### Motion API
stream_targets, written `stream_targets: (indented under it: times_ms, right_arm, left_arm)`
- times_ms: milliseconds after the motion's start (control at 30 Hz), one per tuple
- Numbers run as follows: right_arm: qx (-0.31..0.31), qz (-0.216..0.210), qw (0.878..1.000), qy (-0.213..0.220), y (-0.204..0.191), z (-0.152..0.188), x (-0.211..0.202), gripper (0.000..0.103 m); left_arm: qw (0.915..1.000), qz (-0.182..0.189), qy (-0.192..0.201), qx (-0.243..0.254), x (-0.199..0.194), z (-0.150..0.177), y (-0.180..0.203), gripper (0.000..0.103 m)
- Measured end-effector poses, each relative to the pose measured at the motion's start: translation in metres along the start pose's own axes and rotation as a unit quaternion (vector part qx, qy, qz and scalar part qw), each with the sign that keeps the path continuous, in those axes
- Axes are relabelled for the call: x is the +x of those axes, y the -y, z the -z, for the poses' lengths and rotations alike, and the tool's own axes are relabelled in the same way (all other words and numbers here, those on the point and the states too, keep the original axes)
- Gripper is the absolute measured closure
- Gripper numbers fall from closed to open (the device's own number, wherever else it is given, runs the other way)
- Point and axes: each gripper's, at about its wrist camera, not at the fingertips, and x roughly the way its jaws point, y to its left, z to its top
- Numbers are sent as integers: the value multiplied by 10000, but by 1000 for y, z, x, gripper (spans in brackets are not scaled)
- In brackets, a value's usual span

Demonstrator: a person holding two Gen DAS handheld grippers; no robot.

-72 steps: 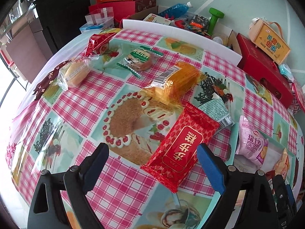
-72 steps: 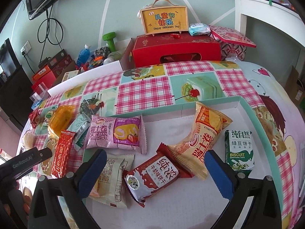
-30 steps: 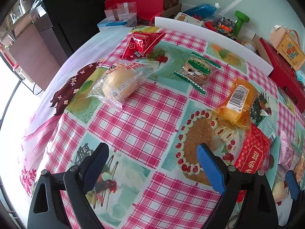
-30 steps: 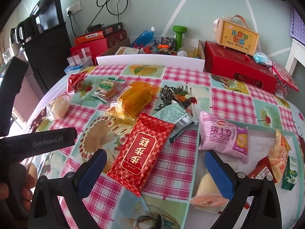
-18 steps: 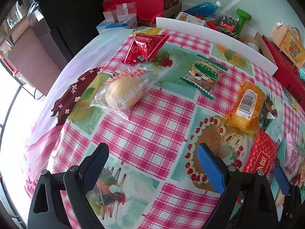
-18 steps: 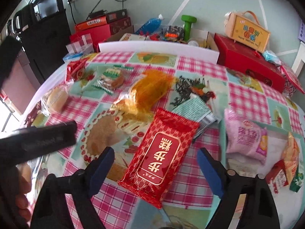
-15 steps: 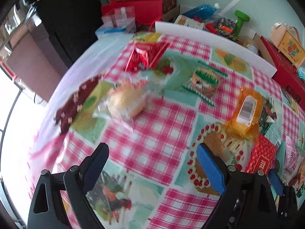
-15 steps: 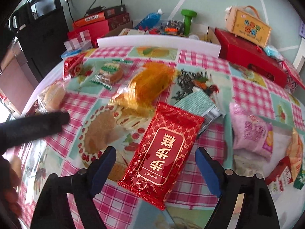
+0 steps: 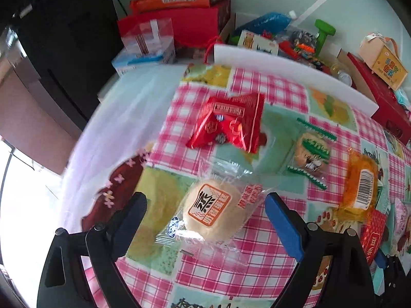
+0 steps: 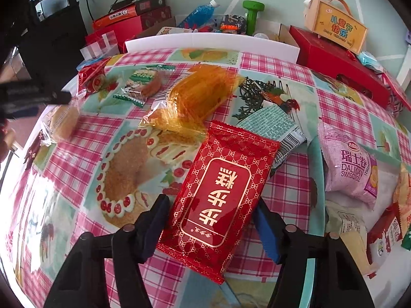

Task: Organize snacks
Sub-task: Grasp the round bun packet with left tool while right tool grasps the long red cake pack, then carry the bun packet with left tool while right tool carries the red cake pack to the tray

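Left gripper [image 9: 205,214] gapes around the bun packet [image 9: 209,211]; right gripper [image 10: 210,220] straddles the red packet [image 10: 221,192], contact unclear

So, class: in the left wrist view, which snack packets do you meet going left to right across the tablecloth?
Round bun in clear wrap → red packet → green-trimmed pastry packet → orange packet with barcode.

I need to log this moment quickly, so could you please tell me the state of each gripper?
Left gripper: open, straddling the round bun packet, not gripping it.
Right gripper: closing around the red snack packet; firm grip cannot be told.
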Motion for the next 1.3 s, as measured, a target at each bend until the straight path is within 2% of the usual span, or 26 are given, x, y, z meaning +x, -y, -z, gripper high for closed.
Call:
stream_targets:
  times_ms: [100, 233, 333, 367, 400, 500, 833, 1033, 1200, 1300]
  right_arm:
    - [2, -18, 10000, -5, 1, 0, -2, 42]
    - [37, -72, 10000, -11, 4, 1, -3, 47]
    - [78, -107, 9999, -25, 6, 2, -4, 51]
    - [77, -119, 9999, -34, 7, 3, -4, 51]
    - [78, -121, 9999, -35, 7, 3, -4, 52]
    - [75, -146, 9999, -51, 8, 6, -5, 52]
    - [101, -343, 9994, 28, 10, 12, -24, 55]
    - [160, -472, 9980, 378, 16, 11, -57, 55]
    - [315, -549, 9959, 651, 25, 9, -80, 55]
    - [399, -526, 9951, 732, 35, 9, -87, 55]
  left_arm:
    - [9996, 179, -239, 10, 17, 4, 0, 10]
    - [9992, 258, -293, -45, 27, 9, 1, 10]
    - [9993, 293, -228, -44, 26, 14, 3, 23]
    - [9994, 267, -219, -30, 25, 16, 4, 35]
    - [9994, 267, -230, -25, 26, 16, 4, 40]
    - [9996, 213, -190, -40, 23, 20, 10, 44]
    - [9987, 166, -90, -473, -6, 53, 24, 46]
    - [9968, 154, 79, -785, -36, 66, 40, 46]
    - [9924, 492, 226, -1107, -63, 74, 58, 46]
    - [9923, 563, 289, -1065, -76, 82, 80, 46]
